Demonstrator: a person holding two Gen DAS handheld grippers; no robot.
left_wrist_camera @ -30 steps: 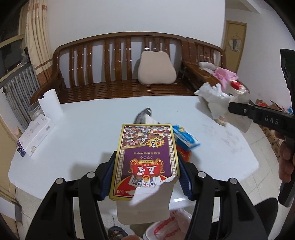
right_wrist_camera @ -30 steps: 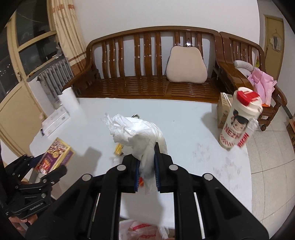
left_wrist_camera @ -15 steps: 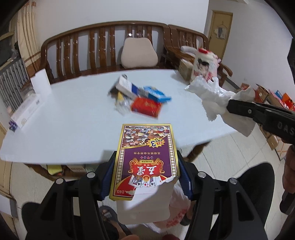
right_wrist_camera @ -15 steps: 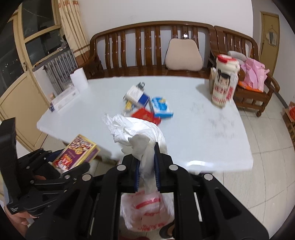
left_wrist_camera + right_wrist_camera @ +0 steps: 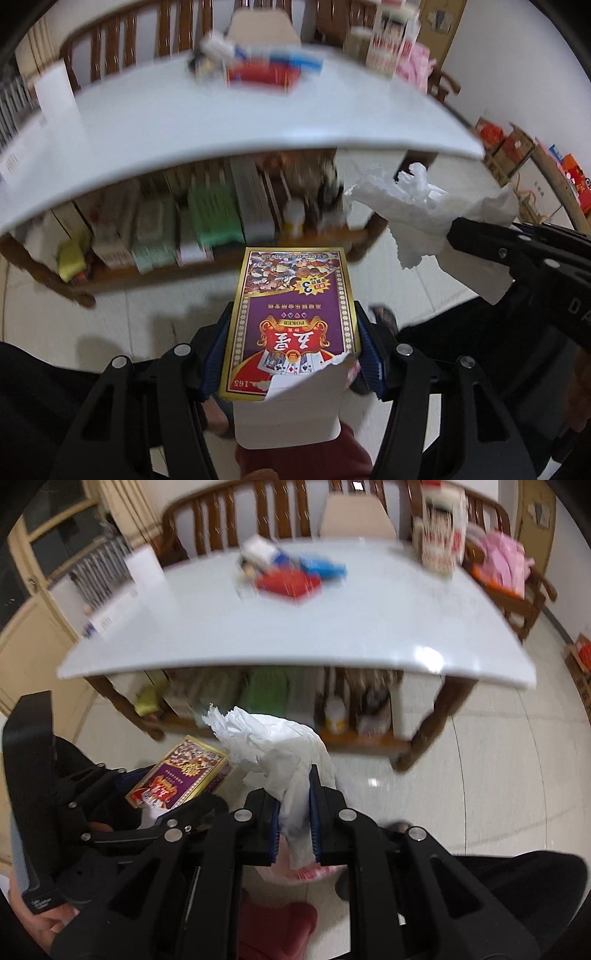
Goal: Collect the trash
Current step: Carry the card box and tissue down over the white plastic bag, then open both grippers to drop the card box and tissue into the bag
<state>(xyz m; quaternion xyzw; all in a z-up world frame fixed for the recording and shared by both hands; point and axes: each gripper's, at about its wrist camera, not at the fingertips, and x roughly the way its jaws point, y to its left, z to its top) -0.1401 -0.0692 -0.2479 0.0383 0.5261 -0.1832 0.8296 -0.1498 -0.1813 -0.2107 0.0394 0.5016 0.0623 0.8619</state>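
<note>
Trash collection looks partly done: the left gripper [image 5: 293,354] is clamped on a torn playing-card box [image 5: 293,317], the right gripper [image 5: 293,825] on crumpled white tissue [image 5: 273,746], both held low in front of the white table [image 5: 332,627], above what seems to be a pale bag [image 5: 314,873] with red print near the person's feet. Neither item has been dropped, and a blurred heap of red and blue wrappers [image 5: 291,572] lies on the tabletop awaiting collection. Around it: a wooden bench [image 5: 258,513] with a beige cushion [image 5: 354,517], a tall printed cup [image 5: 441,535] at the far corner, packets on the shelf [image 5: 280,694] beneath, and pale floor tiles [image 5: 498,775].
</note>
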